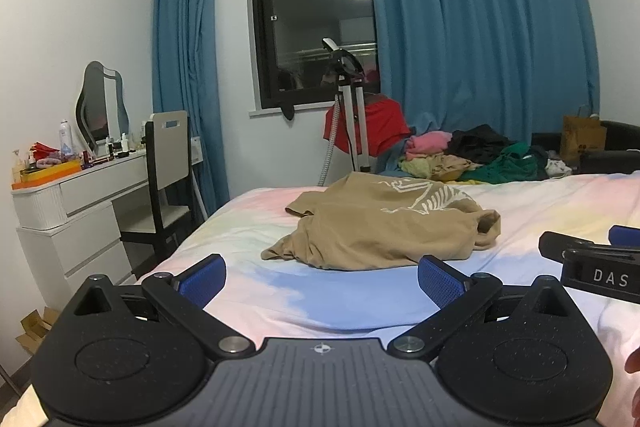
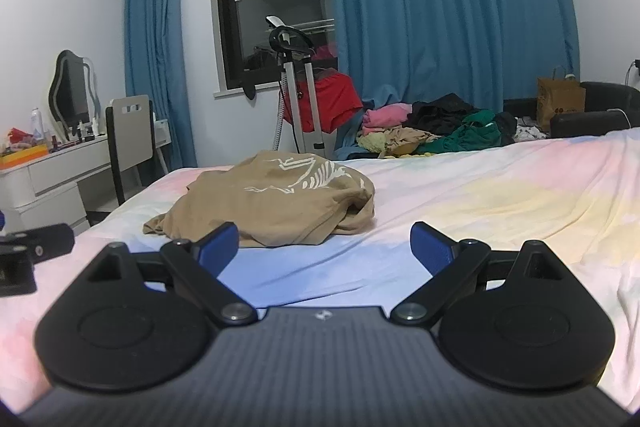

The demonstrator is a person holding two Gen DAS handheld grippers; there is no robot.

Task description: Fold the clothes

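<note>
A crumpled tan T-shirt (image 1: 384,223) with a white skeleton print lies in a heap on the pastel bedsheet (image 1: 280,291). It also shows in the right wrist view (image 2: 272,203). My left gripper (image 1: 322,281) is open and empty, low over the sheet just short of the shirt's near edge. My right gripper (image 2: 324,247) is open and empty, also just short of the shirt, with its left finger (image 2: 218,247) near the shirt's hem. The right gripper's body shows at the right edge of the left wrist view (image 1: 592,267).
A pile of mixed clothes (image 1: 472,157) lies at the bed's far side. A garment steamer stand (image 1: 352,115) with a red garment stands by the window. A white dressing table (image 1: 80,195) and chair (image 1: 168,163) stand left of the bed. A paper bag (image 1: 582,137) stands far right.
</note>
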